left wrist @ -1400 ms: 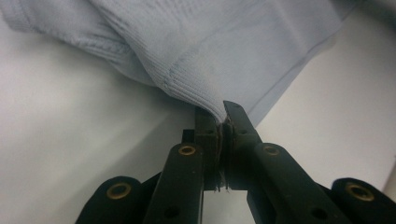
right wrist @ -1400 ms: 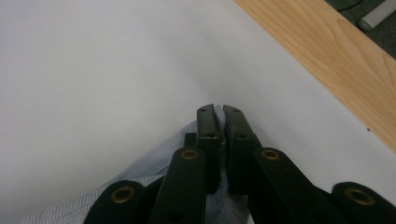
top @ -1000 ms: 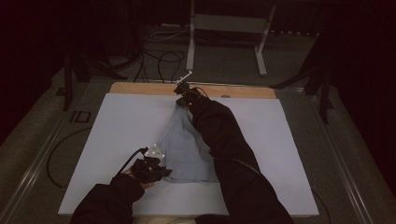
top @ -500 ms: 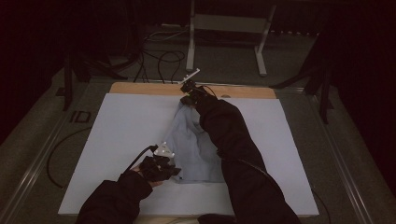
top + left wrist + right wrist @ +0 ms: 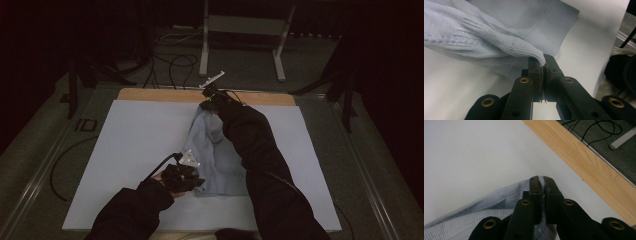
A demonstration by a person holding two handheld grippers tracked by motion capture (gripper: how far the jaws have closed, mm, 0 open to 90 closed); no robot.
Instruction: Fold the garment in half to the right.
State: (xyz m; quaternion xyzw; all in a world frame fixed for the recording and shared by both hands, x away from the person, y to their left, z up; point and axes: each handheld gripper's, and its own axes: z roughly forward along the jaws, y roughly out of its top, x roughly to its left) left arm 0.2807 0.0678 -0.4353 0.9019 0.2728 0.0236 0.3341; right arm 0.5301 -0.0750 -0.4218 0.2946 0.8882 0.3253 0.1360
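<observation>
Where the white sheet (image 5: 130,150) covers the worktop (image 5: 165,95), a pale blue knitted garment (image 5: 215,155) lies spread lengthwise, running from the near edge toward the far wooden strip. At the left of the high view, the left claw (image 5: 192,176) sits at the garment's near left corner, held by a gloved hand (image 5: 175,177) in a dark sleeve (image 5: 132,212), with a cable (image 5: 159,165) trailing off to the left. In the left gripper view its two black jaws are pressed together on a ribbed cuff (image 5: 529,50), which is pulled up off the sheet while the flat body of the garment lies behind it.

Further right in the high view, the person's right arm (image 5: 260,155) reaches across the garment to its far end, where the right claw (image 5: 207,102) sits close to the wooden strip. In the right gripper view that claw's jaws are closed on a ribbed edge (image 5: 499,195) of the fabric, a sliver of blue showing between the tips, just short of the bare wood (image 5: 584,162). Beyond the worktop, cables (image 5: 175,62) lie on the floor beside a pale metal stand (image 5: 245,30).
</observation>
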